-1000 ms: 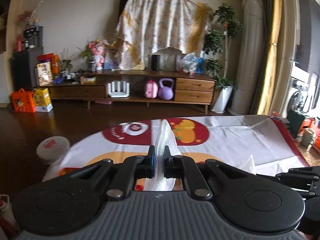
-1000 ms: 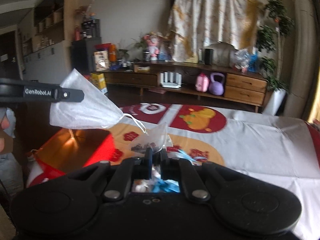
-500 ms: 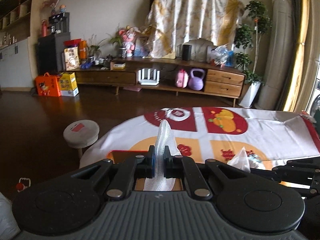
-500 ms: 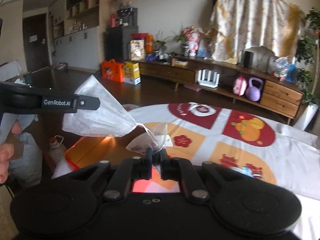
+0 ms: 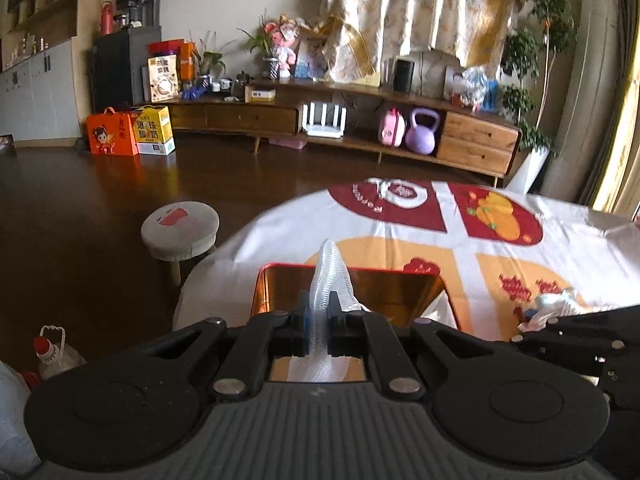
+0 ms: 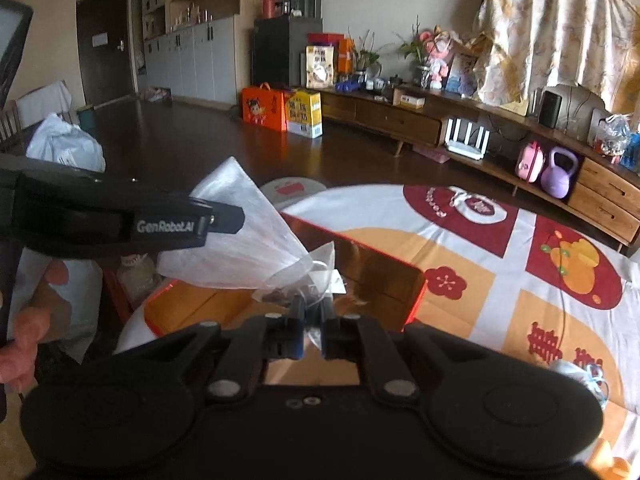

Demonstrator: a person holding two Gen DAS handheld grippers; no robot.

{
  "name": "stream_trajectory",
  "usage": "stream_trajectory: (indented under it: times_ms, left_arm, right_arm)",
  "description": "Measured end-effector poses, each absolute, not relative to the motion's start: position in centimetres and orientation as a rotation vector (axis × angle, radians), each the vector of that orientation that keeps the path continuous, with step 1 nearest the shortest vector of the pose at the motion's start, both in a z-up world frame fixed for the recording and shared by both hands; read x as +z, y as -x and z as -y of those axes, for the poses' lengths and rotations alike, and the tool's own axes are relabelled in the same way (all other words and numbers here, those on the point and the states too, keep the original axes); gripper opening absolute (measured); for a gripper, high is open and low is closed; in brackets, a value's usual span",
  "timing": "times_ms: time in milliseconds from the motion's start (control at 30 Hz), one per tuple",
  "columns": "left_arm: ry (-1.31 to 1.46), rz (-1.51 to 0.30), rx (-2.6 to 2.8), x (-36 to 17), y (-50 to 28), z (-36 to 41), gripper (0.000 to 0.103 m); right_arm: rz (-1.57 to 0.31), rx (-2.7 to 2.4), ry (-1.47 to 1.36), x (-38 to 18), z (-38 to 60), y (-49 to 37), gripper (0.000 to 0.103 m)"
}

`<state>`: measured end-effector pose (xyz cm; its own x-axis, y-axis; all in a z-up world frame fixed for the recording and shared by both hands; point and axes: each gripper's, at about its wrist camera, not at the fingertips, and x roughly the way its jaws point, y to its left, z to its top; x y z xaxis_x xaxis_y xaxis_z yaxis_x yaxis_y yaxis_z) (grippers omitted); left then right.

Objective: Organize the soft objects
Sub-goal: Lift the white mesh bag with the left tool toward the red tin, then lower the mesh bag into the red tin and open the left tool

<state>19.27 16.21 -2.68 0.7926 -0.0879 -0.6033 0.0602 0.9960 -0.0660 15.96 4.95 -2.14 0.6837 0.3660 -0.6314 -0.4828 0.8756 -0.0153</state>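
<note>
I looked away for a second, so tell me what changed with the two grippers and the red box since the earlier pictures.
Both grippers moved across the table until the red box lies right under them. The left gripper stayed shut on the white mask, the right gripper on the small clear bag. Nothing was let go; the tablecloth stayed put.

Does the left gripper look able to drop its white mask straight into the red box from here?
Probably yes. The left gripper is shut on the white mask right over the red box, whose open top shows nothing covering it. The right gripper is alongside.
</note>
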Motion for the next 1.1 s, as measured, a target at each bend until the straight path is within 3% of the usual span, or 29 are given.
stream_trajectory:
  times_ms: [667, 1100]
  left_arm:
    - [-0.022, -0.857, -0.166, -8.3, -24.1, -15.1, 0.007]
    - [-0.056, -0.936, -0.156, -9.8, -24.2, -14.7, 0.007]
  right_arm:
    - [-0.835, 0.488, 0.283, -6.9, -7.0, -18.3, 0.008]
    - [-0.883, 0.489, 0.263, -7.4, -6.8, -18.5, 0.017]
